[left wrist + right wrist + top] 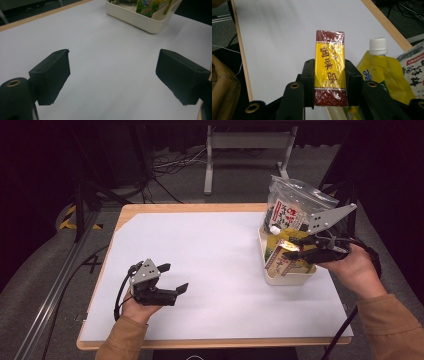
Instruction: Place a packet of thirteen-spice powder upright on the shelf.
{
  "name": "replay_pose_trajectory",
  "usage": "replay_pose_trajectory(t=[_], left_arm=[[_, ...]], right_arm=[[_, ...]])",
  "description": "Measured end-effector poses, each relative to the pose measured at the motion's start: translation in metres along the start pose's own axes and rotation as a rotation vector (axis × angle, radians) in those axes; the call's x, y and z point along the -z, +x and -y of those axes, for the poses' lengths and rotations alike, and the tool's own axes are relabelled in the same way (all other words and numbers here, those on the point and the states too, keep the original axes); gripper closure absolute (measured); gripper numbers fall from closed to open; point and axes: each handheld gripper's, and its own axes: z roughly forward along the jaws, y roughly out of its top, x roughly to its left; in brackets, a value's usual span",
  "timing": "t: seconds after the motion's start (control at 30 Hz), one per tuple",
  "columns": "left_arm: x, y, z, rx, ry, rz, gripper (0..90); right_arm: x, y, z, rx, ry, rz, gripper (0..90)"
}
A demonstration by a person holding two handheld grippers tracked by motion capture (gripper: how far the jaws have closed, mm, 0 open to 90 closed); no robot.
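Note:
My right gripper is shut on a yellow and dark-red wrapped box, its pads pressing both long sides. In the high view the right gripper holds that box above a cream bin at the table's right side. A yellow pouch with a white cap and a clear bag of packets stand in the bin. My left gripper hovers low over the white sheet at front left, jaws wide apart with nothing between them. In the left gripper view its fingers frame bare sheet, with the bin farther off.
The white sheet covers a wooden table whose edge shows at the back and front. Beyond the table stand a metal frame leg and floor cables. A rail runs along the floor on the left.

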Motion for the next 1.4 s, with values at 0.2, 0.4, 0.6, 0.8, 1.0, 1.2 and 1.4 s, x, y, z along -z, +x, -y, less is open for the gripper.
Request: replay_pose_trajectory(t=[0.2,0.4,0.6,0.8,1.0,1.2,1.4], left_arm=[[0.004,0.005,0.002,0.008,-0.011,-0.017,12.8],[0.007,0.009,0.004,0.016,-0.01,-0.032,12.8],[0.01,0.01,0.008,0.026,-0.004,-0.04,12.8],[0.009,0.011,0.011,0.032,0.002,-0.049,12.7],[0.009,0.012,0.011,0.035,0.005,-0.048,12.7],[0.007,0.012,0.01,0.035,0.006,-0.043,12.8],[0.007,0.012,0.011,0.039,0.012,-0.042,12.8]], right_arm=[[-0.001,-0.011,0.006,0.03,0.028,0.018,67.8],[-0.002,-0.019,0.007,0.078,0.062,0.044,67.9],[-0.005,-0.026,0.009,0.096,0.079,0.017,67.9],[-0.011,-0.028,0.01,0.117,0.104,-0.009,67.8],[-0.015,-0.031,0.013,0.123,0.116,-0.036,67.8],[-0.017,-0.032,0.014,0.14,0.122,-0.062,67.8],[-0.018,-0.032,0.015,0.163,0.134,-0.091,67.8]])
